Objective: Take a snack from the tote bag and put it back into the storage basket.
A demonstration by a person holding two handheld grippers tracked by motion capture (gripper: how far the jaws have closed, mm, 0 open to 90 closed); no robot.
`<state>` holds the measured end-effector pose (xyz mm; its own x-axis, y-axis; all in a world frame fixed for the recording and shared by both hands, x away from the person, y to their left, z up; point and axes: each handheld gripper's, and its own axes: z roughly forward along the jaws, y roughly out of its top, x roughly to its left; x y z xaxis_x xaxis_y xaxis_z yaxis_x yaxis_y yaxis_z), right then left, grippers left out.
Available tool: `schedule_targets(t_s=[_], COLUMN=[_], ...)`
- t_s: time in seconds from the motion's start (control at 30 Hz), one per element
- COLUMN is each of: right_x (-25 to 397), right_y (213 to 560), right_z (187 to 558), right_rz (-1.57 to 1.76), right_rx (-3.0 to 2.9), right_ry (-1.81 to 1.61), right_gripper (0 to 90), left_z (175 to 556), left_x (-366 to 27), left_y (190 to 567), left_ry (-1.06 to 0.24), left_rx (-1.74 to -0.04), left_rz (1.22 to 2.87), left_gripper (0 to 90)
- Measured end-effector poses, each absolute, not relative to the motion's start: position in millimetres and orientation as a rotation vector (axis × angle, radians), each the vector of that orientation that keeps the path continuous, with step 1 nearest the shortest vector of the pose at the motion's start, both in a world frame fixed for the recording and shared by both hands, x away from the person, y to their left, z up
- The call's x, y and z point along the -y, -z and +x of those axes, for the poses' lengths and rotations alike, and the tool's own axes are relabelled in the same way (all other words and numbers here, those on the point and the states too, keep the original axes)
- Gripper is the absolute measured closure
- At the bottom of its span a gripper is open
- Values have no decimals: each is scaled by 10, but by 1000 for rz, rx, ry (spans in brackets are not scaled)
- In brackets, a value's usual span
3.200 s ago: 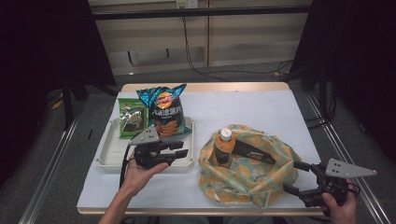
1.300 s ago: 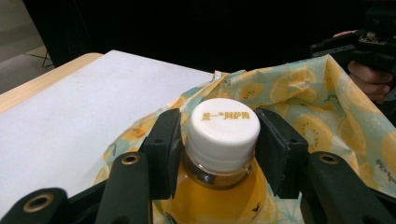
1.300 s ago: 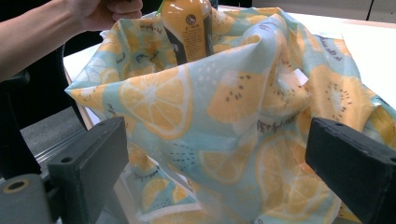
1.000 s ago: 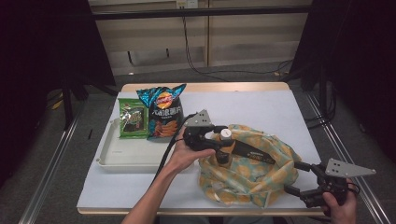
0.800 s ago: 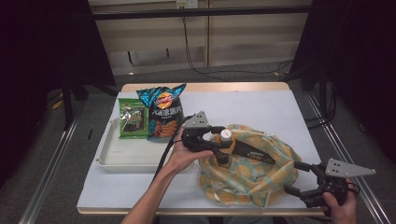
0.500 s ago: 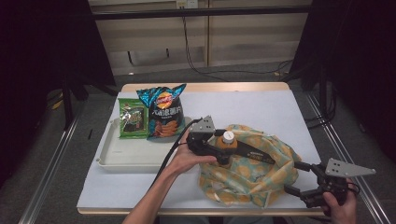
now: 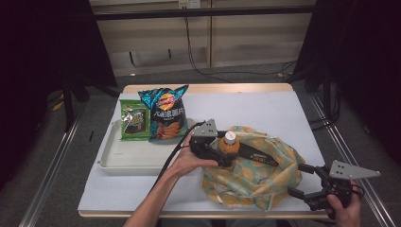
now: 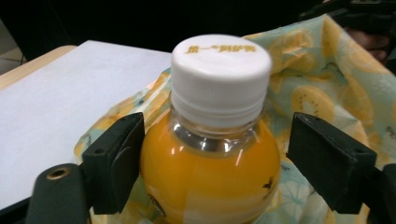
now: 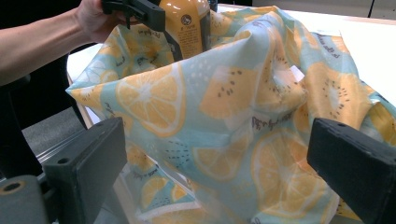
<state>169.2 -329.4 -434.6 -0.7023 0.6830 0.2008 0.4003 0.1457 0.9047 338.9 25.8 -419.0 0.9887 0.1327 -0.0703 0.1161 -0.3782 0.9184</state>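
The upright juice bottle [image 8: 211, 140] stands at frame centre between the left gripper [image 8: 224, 163]'s jaws, which are apart, one touching its left shoulder; the right gripper [image 9: 224, 186], also parted, waits at lower frame before the fruit-print bag [image 9: 243, 116].

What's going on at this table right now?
A person is working with a handheld gripper in each hand. The left gripper has its jaws on either side of an orange juice bottle with a white cap, which stands in a lemon-print cloth bag; a gap shows on one side, so it is not clamped. The right gripper is open at the bag's near right edge. A chip bag and a green snack packet stand on the white tray.
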Motion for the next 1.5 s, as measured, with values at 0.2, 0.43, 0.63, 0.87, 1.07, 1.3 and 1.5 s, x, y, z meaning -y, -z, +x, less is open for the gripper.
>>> schedule_targets(t_s=[0.2,0.43,0.63,0.87,1.07,1.3,1.5], right_x=[3295,3294,3295,3296,3292,3298,3299], right_y=[4347,4354,4356,4350,4352,4345,4345], right_z=[1690,1701,1698,1691,1695,1686,1686], right_rz=[1055,1053,1056,1058,1054,1050,1049], right_rx=[-2168,-2171,-2169,-2166,-2168,-2165,-2165], right_ry=[-1578,-1577,-1574,-1577,-1578,-1584,-1585], right_gripper=[42,42,42,42,42,41,41], left_z=[3394,3431,3415,3378,3369,3360,3350], left_x=[-211,-164,-170,-195,-218,-267,-317], left_y=[4257,4305,4277,4209,4114,4044,3939], left_ry=[-17,-6,-23,-30,-33,-33,-24], left_rx=[-177,-181,-191,-261,-321,-356,-358], left_rz=[2014,2023,2046,1995,1957,1943,1912], left_gripper=[246,289,302,304,304,305,305])
